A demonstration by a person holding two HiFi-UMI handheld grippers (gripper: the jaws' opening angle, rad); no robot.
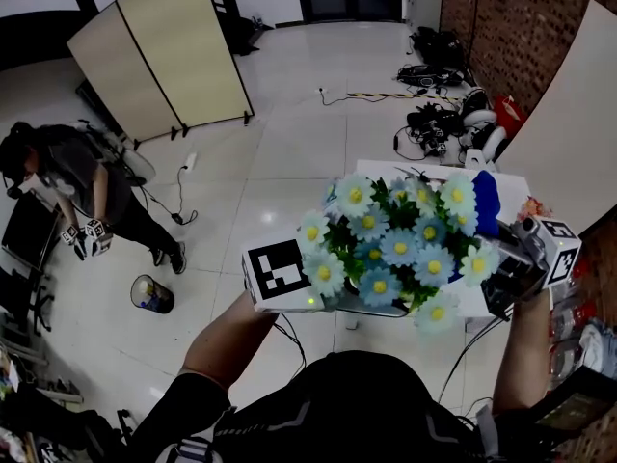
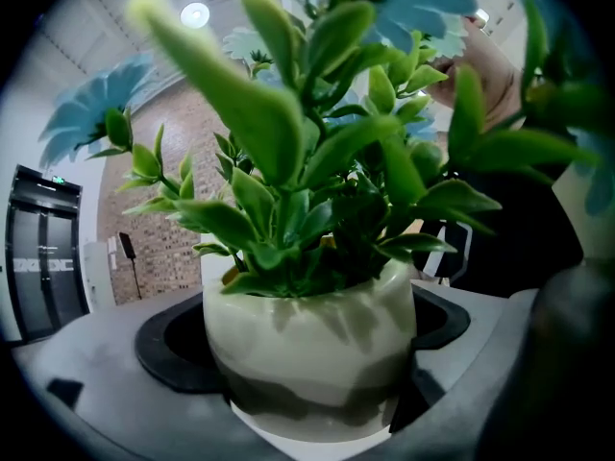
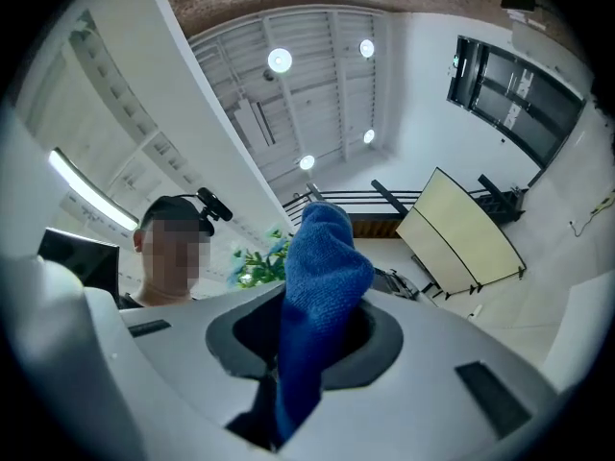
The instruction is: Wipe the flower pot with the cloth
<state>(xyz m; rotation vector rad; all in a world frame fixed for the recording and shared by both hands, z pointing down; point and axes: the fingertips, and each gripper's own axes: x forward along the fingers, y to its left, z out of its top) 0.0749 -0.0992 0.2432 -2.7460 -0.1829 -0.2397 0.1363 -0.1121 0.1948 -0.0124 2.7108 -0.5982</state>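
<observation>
One flower pot (image 2: 312, 353) sits clamped in left gripper (image 1: 310, 293), cloth (image 3: 322, 286) in right gripper (image 1: 521, 263).

Floor (image 1: 289, 143): pale glossy tile, reflecting light.
Standing on it:
- table (image 1: 378, 172), white, right of centre. Only its far edge and part of its top show, and what lies on it cannot be told.
- folding screen (image 1: 164, 56), beige panels, upright on small feet, far left.
- bin (image 1: 152, 294), cylindrical, tilted, near left.
- person (image 1: 87, 186), on their feet, just beyond the bin.
- striped cable cover (image 1: 386, 95), flat, far centre.
- dark gear pile (image 1: 439, 123) with loose cables, near the brick wall (image 1: 511, 27).
</observation>
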